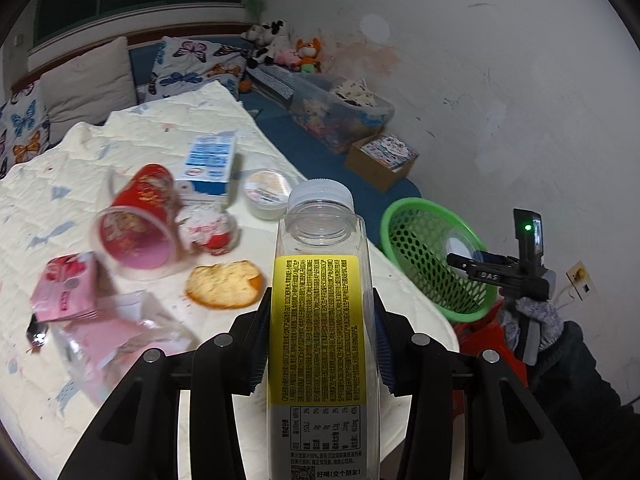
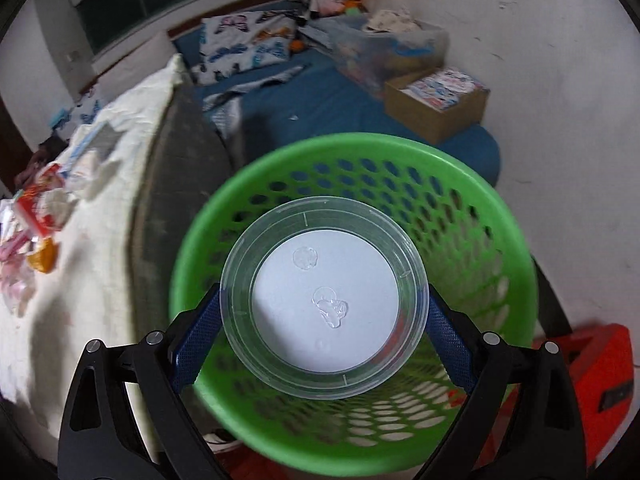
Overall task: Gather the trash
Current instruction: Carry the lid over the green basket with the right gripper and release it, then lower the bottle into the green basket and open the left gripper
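Note:
My left gripper (image 1: 320, 320) is shut on an empty clear bottle (image 1: 320, 312) with a yellow label and white cap, held above the table's near edge. My right gripper (image 2: 324, 312) is shut on a clear round plastic container (image 2: 324, 300), held over the mouth of the green mesh basket (image 2: 500, 216). The basket (image 1: 404, 212) also shows right of the table in the left wrist view, with the right gripper beside it. On the cloth-covered table lie a red cup (image 1: 136, 220), a blue-white carton (image 1: 212, 164), a round tub (image 1: 268, 192), a red-white wrapper (image 1: 208, 232), an orange peel (image 1: 224, 288) and pink packaging (image 1: 68, 288).
The table (image 2: 132, 128) stands left of the basket. A red object (image 2: 604, 380) sits on the floor under the basket. Behind are a blue mat, a cardboard box (image 2: 440, 100), a clear storage bin (image 1: 340, 112), pillows, plush toys and a white wall.

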`<move>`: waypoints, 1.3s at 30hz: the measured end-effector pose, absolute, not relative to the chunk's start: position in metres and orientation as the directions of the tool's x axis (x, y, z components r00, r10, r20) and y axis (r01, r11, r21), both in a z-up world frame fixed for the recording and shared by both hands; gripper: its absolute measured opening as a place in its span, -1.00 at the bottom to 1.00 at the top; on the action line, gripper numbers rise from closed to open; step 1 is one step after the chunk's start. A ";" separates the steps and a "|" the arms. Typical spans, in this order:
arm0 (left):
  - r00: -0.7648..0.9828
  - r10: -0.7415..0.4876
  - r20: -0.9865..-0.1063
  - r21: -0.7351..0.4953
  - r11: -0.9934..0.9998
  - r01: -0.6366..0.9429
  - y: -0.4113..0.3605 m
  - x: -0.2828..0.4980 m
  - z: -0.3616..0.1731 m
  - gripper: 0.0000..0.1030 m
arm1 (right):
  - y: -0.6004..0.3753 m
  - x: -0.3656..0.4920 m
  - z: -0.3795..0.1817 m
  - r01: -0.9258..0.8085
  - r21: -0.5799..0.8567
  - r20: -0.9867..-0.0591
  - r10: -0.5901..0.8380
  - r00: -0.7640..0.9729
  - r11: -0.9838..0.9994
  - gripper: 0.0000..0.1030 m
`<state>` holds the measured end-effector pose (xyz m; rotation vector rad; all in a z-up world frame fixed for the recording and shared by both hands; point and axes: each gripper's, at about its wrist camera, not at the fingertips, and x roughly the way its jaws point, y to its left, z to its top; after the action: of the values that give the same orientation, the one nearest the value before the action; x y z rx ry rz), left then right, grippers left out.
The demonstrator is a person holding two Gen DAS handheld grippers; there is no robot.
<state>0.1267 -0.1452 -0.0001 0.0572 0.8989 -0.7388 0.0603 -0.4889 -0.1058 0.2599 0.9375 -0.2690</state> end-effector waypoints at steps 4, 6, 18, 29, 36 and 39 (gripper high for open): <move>0.376 -0.562 -0.737 -0.249 0.743 0.621 -0.162 0.128 -0.003 -0.17 | -0.499 0.058 -0.114 0.372 0.086 -0.821 -0.146 0.552 0.924 0.83; 0.367 -0.565 -0.739 -0.250 0.736 0.629 -0.168 0.128 -0.004 -0.17 | -0.504 0.057 -0.115 0.386 0.096 -0.819 -0.148 0.554 0.918 0.88; 0.305 -0.602 -0.738 -0.267 0.675 0.688 -0.219 0.128 -0.002 -0.17 | -0.497 0.031 -0.083 0.373 0.050 -0.746 -0.213 0.631 0.927 0.90; 0.179 -0.610 -0.772 -0.274 0.573 0.772 -0.317 0.124 -0.020 -0.17 | -0.491 -0.019 -0.047 0.378 0.066 -0.663 -0.243 0.708 0.923 0.89; 0.103 -0.565 -0.819 -0.258 0.523 0.813 -0.384 0.127 -0.043 -0.17 | -0.505 -0.043 -0.048 0.424 0.109 -0.640 -0.263 0.722 0.899 0.89; 0.075 -0.541 -0.838 -0.260 0.516 0.817 -0.410 0.131 -0.056 -0.17 | -0.511 -0.052 -0.050 0.443 0.111 -0.635 -0.279 0.720 0.890 0.89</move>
<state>0.1312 -0.4105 -0.0559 0.3112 1.0835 -1.0427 -0.0519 -0.5110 -0.0495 0.2645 0.6545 -0.4037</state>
